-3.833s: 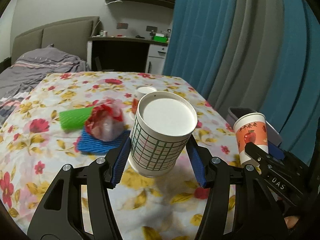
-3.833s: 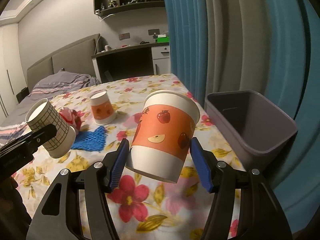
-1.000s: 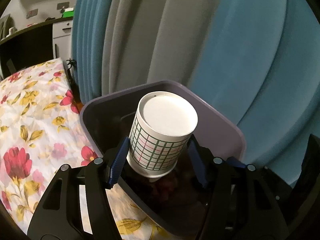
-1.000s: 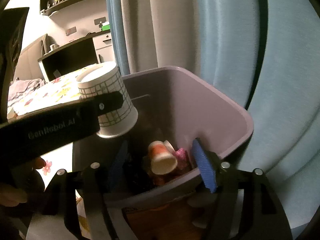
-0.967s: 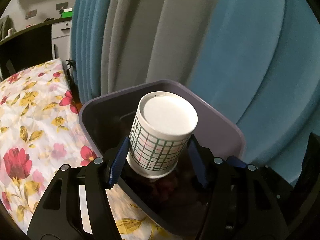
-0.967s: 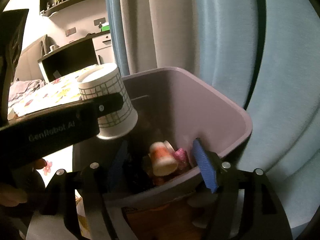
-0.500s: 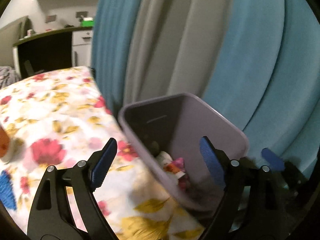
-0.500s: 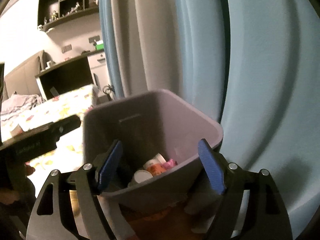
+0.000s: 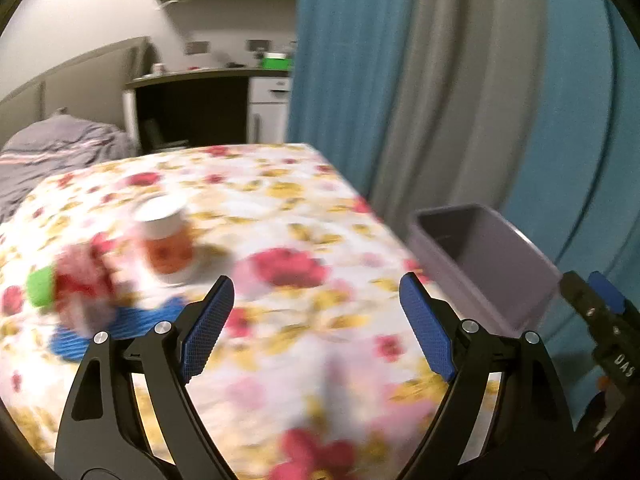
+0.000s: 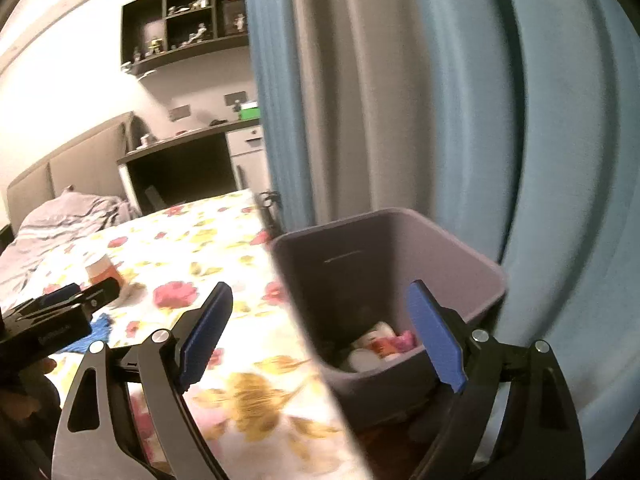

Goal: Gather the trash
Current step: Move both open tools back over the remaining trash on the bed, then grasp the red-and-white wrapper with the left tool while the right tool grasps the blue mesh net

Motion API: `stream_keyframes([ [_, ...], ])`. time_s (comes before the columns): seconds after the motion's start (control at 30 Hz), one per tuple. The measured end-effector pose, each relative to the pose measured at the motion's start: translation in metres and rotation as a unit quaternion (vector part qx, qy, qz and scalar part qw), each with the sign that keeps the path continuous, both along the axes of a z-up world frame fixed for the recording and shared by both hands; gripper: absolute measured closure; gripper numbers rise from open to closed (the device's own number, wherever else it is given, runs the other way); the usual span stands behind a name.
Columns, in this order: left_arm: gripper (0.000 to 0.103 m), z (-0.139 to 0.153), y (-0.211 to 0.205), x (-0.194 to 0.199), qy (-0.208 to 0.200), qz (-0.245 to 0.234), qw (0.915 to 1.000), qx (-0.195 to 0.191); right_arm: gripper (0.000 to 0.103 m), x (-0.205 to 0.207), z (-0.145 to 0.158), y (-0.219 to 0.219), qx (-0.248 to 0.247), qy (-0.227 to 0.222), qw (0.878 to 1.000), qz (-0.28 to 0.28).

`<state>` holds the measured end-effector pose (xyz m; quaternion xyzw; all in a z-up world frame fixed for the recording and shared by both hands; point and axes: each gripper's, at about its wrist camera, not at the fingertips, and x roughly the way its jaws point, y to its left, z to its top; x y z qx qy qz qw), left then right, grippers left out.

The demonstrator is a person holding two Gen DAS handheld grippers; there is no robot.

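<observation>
My left gripper is open and empty above the floral table. On the table at the left stand an upside-down orange paper cup, a red-and-white crumpled bag, a green piece and a blue mesh piece. The grey trash bin stands off the table's right edge. My right gripper is open and empty over the bin, which holds cups and pink scraps. The orange cup also shows in the right wrist view.
Blue and grey curtains hang behind the bin. A bed, a dark desk and wall shelves are at the back. The left gripper's finger shows at the left of the right wrist view.
The left gripper let go of the checked cup into the bin, opened, and swung left back over the table. The right gripper pulled back from the bin, open and empty.
</observation>
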<state>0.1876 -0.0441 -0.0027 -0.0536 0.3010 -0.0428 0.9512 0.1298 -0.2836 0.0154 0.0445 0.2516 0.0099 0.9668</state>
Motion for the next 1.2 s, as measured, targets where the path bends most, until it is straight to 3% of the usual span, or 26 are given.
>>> stream_keyframes([
  [0.37,0.02,-0.012,0.118,-0.032,0.008,0.119,0.9926,0.024,0.017,-0.002,-0.011,0.091,-0.007,0.023,0.995,0.093],
  [0.57,0.02,-0.023,0.156,-0.029,0.022,0.143,0.9894,0.018,0.017,0.002,-0.018,0.127,-0.009,0.041,0.991,0.123],
  [0.83,0.02,-0.038,0.176,-0.001,0.033,0.145,0.9888,-0.007,0.017,0.009,-0.022,0.157,-0.021,0.055,0.988,0.146],
  [1.0,0.039,-0.049,0.179,0.014,0.05,0.132,0.9899,-0.017,0.017,0.016,-0.026,0.174,-0.03,0.066,0.984,0.16],
  [1.13,0.048,-0.055,0.18,0.016,0.052,0.124,0.9908,-0.019,0.017,0.021,-0.03,0.19,-0.042,0.074,0.981,0.173],
  [1.2,0.064,-0.055,0.181,0.014,0.047,0.123,0.9911,-0.021,0.017,0.023,-0.032,0.198,-0.046,0.077,0.979,0.181],
])
